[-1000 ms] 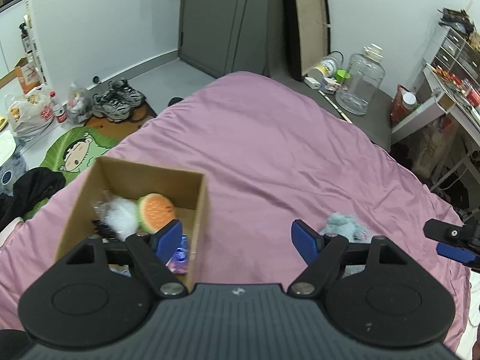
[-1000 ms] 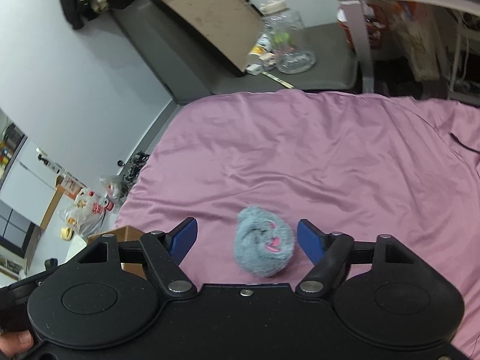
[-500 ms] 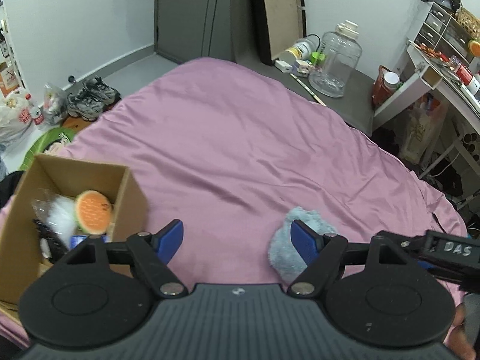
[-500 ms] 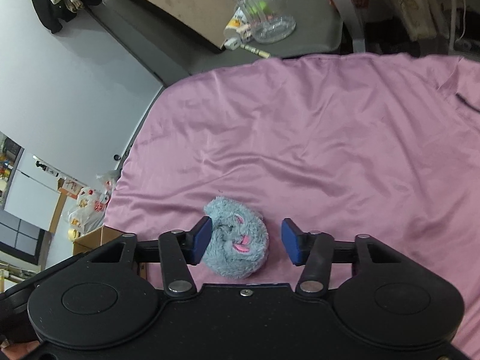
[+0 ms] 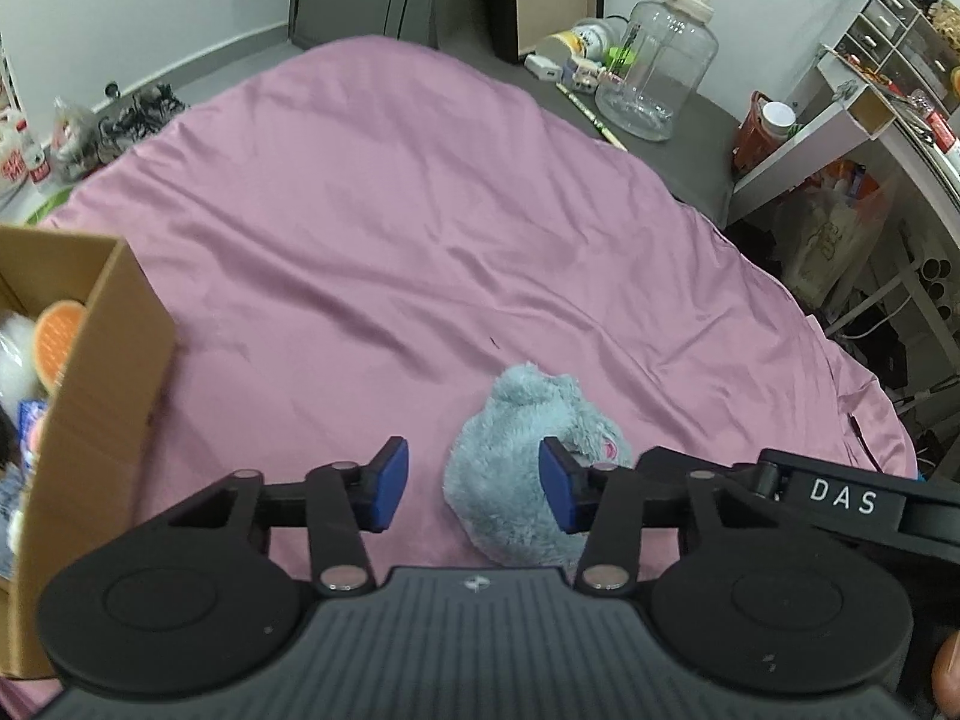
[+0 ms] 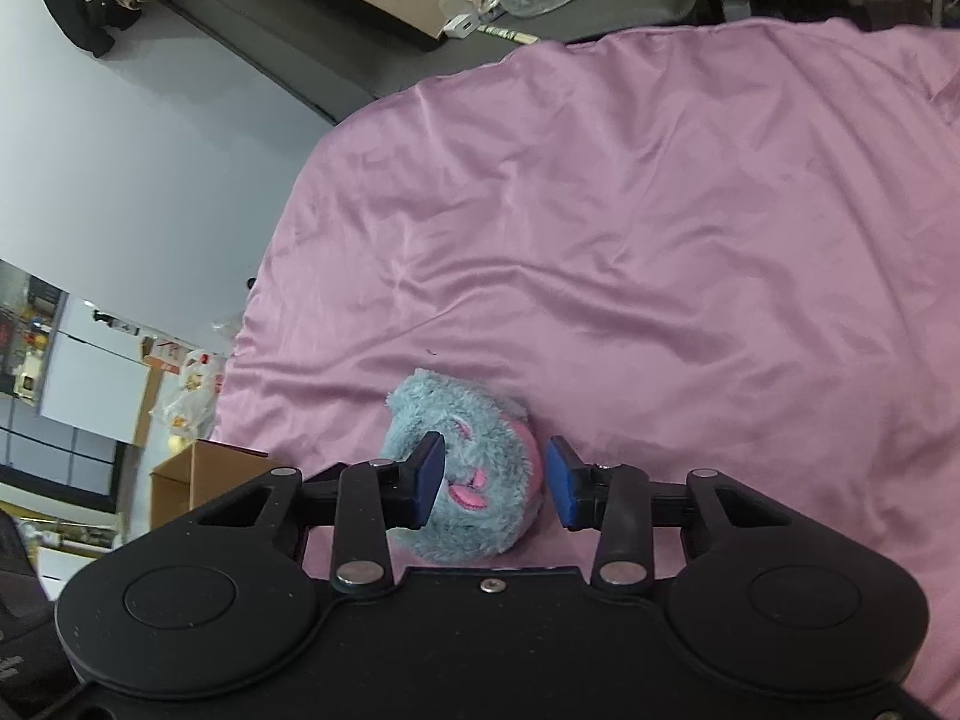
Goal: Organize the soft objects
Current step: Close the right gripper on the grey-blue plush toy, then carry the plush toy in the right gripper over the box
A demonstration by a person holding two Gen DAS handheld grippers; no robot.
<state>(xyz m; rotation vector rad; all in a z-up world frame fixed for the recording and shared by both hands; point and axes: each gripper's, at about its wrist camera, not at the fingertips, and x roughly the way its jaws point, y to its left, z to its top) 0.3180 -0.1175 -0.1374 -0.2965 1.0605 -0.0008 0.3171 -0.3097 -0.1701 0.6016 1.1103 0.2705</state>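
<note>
A grey-blue fluffy plush toy [image 6: 474, 474] with pink marks lies on the pink bedsheet [image 6: 660, 240]. My right gripper [image 6: 495, 482] straddles it; the left pad presses into the fur, while the right pad stands just off its pink edge. In the left wrist view the plush [image 5: 516, 468] sits between the fingers of my left gripper [image 5: 474, 486], which is open and empty. The right gripper's body [image 5: 840, 498] reaches in from the right. A cardboard box [image 5: 90, 420] at left holds an orange round plush [image 5: 57, 336] and a white fluffy one [image 5: 12, 360].
A large clear water jug [image 5: 660, 66] and small bottles stand on the dark floor beyond the bed. A white desk and shelves [image 5: 870, 90] are at right. Shoes and bags [image 5: 90, 126] lie on the floor at left. The box also shows in the right wrist view [image 6: 198, 480].
My left gripper has swung right, away from the box and up to the plush. My right gripper has moved in over the plush and its jaws have narrowed around it.
</note>
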